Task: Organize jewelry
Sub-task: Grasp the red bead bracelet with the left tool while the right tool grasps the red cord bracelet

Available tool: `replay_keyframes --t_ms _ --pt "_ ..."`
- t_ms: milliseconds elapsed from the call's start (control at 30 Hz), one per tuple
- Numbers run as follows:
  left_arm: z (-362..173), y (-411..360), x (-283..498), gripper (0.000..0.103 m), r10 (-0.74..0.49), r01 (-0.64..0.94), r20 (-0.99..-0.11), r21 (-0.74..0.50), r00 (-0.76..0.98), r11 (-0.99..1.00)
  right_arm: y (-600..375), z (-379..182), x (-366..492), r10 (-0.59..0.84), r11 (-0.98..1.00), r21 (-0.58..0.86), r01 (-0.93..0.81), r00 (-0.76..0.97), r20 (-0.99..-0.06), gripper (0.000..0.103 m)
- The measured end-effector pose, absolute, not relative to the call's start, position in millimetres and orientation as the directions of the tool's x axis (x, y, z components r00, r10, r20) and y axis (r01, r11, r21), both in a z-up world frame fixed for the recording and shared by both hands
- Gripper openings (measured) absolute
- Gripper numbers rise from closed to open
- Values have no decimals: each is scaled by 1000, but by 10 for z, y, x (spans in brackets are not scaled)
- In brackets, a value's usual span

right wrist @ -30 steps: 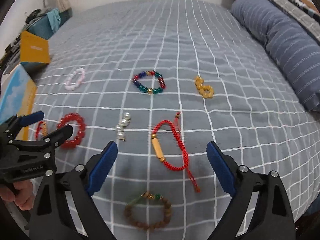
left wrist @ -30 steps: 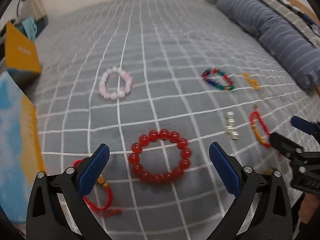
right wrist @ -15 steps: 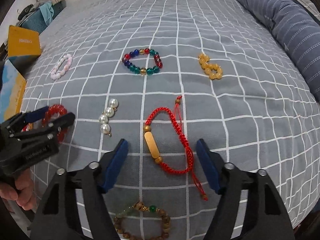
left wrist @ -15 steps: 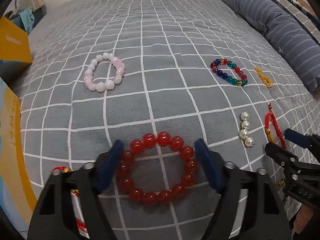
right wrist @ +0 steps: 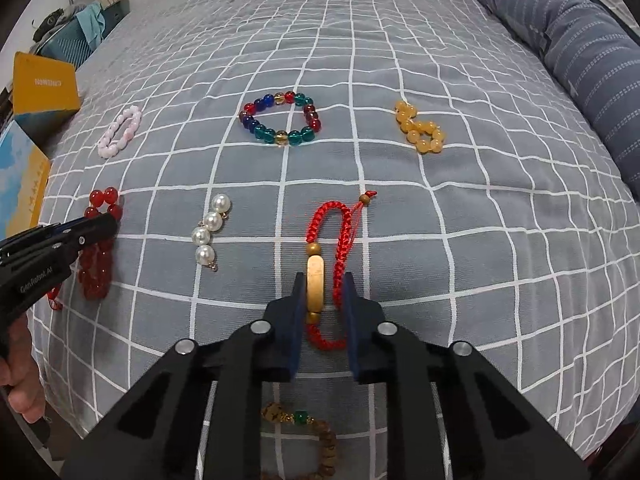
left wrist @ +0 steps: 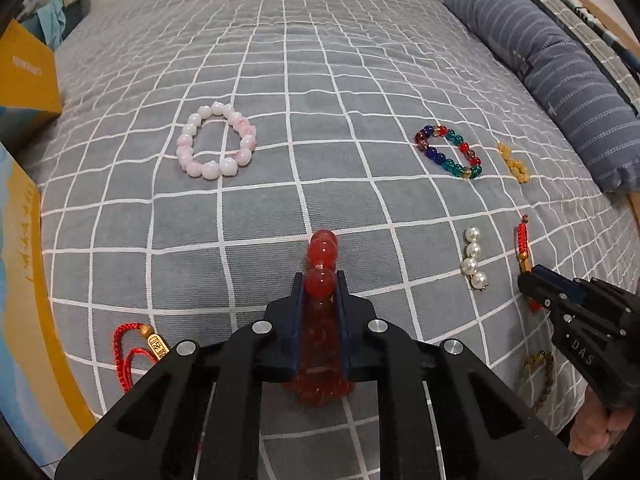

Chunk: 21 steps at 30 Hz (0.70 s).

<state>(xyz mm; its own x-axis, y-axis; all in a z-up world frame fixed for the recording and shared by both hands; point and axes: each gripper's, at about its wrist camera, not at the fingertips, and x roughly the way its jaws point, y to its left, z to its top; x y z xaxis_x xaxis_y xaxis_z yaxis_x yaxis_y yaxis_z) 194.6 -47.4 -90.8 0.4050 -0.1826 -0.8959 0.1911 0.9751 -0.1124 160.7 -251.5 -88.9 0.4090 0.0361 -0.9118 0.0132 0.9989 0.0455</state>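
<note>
My left gripper is shut on the red bead bracelet, squeezed flat between its blue pads on the grey checked bedspread; it also shows in the right wrist view. My right gripper is shut on the red cord bracelet with a tan wooden bead. Other jewelry lies around: a pink bead bracelet, a multicolour bead bracelet, a yellow bead piece, a pearl string, a brown bead bracelet and a second red cord bracelet.
Yellow and blue boxes stand along the bed's left edge. A striped blue pillow lies at the right. The bedspread stretches away beyond the jewelry.
Both grippers have come down and shut: the left on the red bead bracelet, the right on the red cord bracelet. Both bracelets are squeezed narrow.
</note>
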Motion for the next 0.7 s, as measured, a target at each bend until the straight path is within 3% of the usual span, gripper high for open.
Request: replay_keyframes --t_ms 700 --pt "-645 -494 1820 13 -193 212 -881 -109 432 971 -2563 -725 1531 20 999 35 26 435 -900 8"
